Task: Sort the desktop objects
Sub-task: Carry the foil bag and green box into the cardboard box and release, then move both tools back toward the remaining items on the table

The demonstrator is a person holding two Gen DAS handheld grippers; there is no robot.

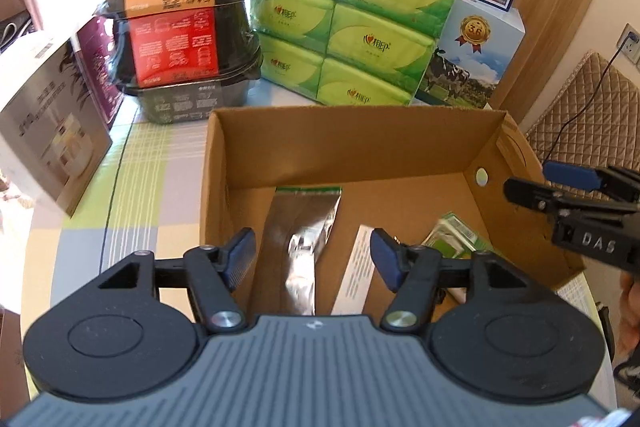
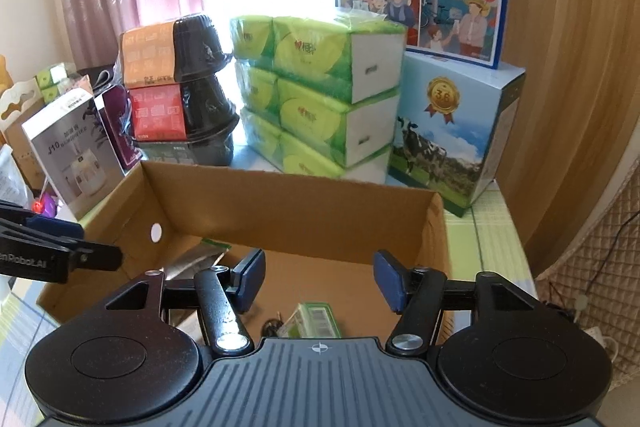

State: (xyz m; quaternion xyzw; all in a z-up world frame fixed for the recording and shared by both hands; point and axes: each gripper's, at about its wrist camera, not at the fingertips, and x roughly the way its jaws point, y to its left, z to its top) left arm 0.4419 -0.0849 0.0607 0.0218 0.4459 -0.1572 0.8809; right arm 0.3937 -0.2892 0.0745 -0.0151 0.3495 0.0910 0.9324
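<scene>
Cardboard fills the middle of both views: we hold our two grippers over an open cardboard box (image 1: 352, 143) that sits on a checked tablecloth (image 1: 132, 179). Our left gripper (image 1: 312, 259) hangs above the near edge of the box with its blue-padded jaws spread wide and nothing between them. Below it, on the box floor, lie a silver foil pouch (image 1: 300, 227) with a green top strip, a long white carton (image 1: 356, 271) just to its right, and a small green-and-white packet (image 1: 456, 235) nearer the right wall. Our right gripper (image 2: 319, 277) hovers over the other side of the box, its jaws likewise released and empty; directly beneath it we see the same green-and-white packet (image 2: 312, 321), with something dark and small beside it that we cannot make out. Each gripper shows at the edge of the other's view, well apart from its partner. Behind the box stand three stacked black food bowls (image 1: 180, 27) with orange, red and dark sleeves, a wrapped block of green tissue packs (image 1: 352, 19), and a blue milk carton box (image 1: 472, 63) with a cow on it. A white product box (image 1: 44, 123) leans at the left.
</scene>
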